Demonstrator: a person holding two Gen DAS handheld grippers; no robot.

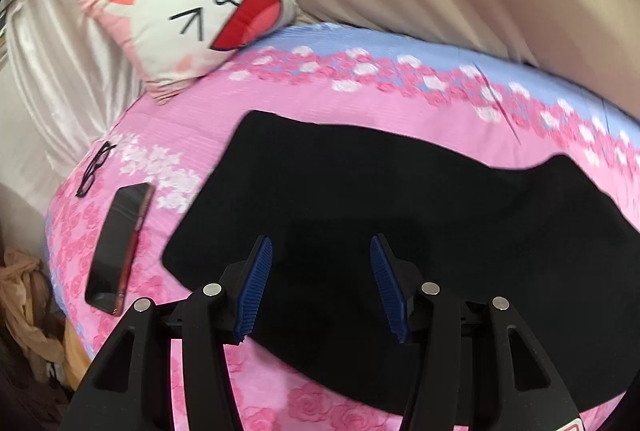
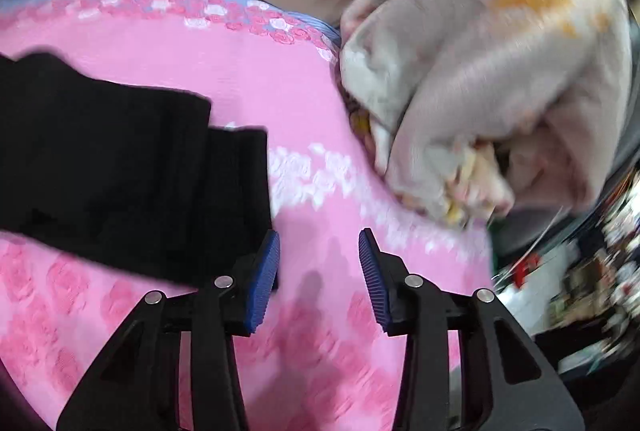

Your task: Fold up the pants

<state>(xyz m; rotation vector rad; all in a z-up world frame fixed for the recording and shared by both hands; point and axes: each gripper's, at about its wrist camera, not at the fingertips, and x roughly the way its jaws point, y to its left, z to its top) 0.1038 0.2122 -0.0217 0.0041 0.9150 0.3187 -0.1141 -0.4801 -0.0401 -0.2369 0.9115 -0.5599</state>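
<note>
Black pants (image 1: 360, 199) lie spread flat on a pink rose-print bedsheet (image 1: 280, 103). In the left wrist view my left gripper (image 1: 320, 239) hovers over the near part of the pants; its blue pads (image 1: 258, 287) stand apart and grip nothing. In the right wrist view one end of the pants (image 2: 132, 167) lies at the left, in two overlapping layers. My right gripper (image 2: 319, 233) is open above bare sheet (image 2: 320, 311), with its left finger just beside the pants' edge and nothing between the pads.
A cat-face pillow (image 1: 192, 15) rests at the bed's far left corner. A phone (image 1: 120, 247) and black glasses (image 1: 94, 171) lie on the sheet left of the pants. A crumpled pale blanket (image 2: 500, 71) sits at the right, with clutter (image 2: 580, 271) beyond the bed's edge.
</note>
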